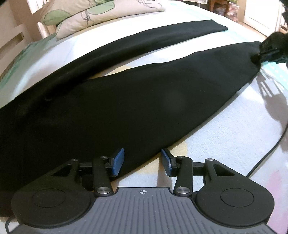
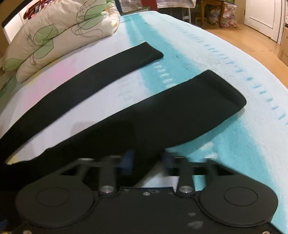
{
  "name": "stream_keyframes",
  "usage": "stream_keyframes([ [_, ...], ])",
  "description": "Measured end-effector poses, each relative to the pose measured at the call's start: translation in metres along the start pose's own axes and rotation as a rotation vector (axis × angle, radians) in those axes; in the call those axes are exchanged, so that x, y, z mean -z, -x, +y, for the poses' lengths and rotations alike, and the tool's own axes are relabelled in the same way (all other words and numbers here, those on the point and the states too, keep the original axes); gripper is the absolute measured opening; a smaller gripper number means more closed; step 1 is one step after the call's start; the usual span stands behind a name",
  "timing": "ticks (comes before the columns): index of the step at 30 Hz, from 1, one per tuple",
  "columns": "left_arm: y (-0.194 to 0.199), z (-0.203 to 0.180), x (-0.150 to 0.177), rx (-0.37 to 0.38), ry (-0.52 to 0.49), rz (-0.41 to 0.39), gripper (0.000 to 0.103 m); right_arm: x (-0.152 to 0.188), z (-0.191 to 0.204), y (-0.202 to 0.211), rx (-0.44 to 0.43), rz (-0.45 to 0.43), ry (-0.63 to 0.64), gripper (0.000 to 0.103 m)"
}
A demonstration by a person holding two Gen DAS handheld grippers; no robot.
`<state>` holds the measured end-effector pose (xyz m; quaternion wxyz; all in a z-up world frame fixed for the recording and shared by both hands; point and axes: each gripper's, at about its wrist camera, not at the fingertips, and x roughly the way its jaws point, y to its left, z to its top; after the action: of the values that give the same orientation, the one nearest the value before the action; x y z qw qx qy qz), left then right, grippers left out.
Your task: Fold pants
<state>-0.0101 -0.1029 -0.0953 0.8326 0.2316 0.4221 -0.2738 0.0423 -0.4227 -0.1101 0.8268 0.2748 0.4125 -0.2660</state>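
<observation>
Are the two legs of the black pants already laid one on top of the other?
No, the pants legs lie apart, with bedsheet showing between them.

A wide bed covered in a quilted white and turquoise bedspread (image 2: 225, 75) with faint pink and yellow patches fills the room. At its head lie cream pillows printed with green leaves (image 2: 59, 34), against a pale slatted wooden headboard (image 1: 16, 36). Beyond the foot runs a light wooden plank floor (image 2: 248, 39), with a white panelled door (image 2: 262, 16), a brown wooden chair (image 2: 212, 10) and floral fabric bags (image 2: 228, 14).

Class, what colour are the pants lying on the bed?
Plain black pants, no pattern; the right wrist view shows them best.
</observation>
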Motion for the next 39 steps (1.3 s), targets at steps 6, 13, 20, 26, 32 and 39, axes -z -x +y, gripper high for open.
stream_keyframes([
  [6,0.009,-0.009,0.007,-0.013,-0.021,-0.007,0.044,-0.004,-0.005,0.002,-0.027,0.006,-0.047,0.011],
  [13,-0.001,-0.005,0.002,0.047,-0.029,-0.028,0.016,-0.01,0.001,0.011,-0.029,-0.01,-0.025,0.011],
  [20,0.006,0.006,0.004,0.074,0.038,-0.058,0.004,-0.006,0.001,0.024,-0.025,-0.04,-0.009,0.011],
  [26,0.031,-0.001,0.015,0.032,0.014,-0.102,0.003,0.008,-0.005,0.039,-0.017,-0.039,-0.016,0.011],
  [32,0.047,-0.005,0.035,0.049,-0.004,-0.078,0.0,0.023,-0.017,0.053,-0.001,-0.02,-0.048,0.011],
  [39,0.045,-0.011,0.036,-0.039,-0.052,-0.069,0.003,0.022,-0.017,0.049,0.005,0.005,-0.071,0.012],
])
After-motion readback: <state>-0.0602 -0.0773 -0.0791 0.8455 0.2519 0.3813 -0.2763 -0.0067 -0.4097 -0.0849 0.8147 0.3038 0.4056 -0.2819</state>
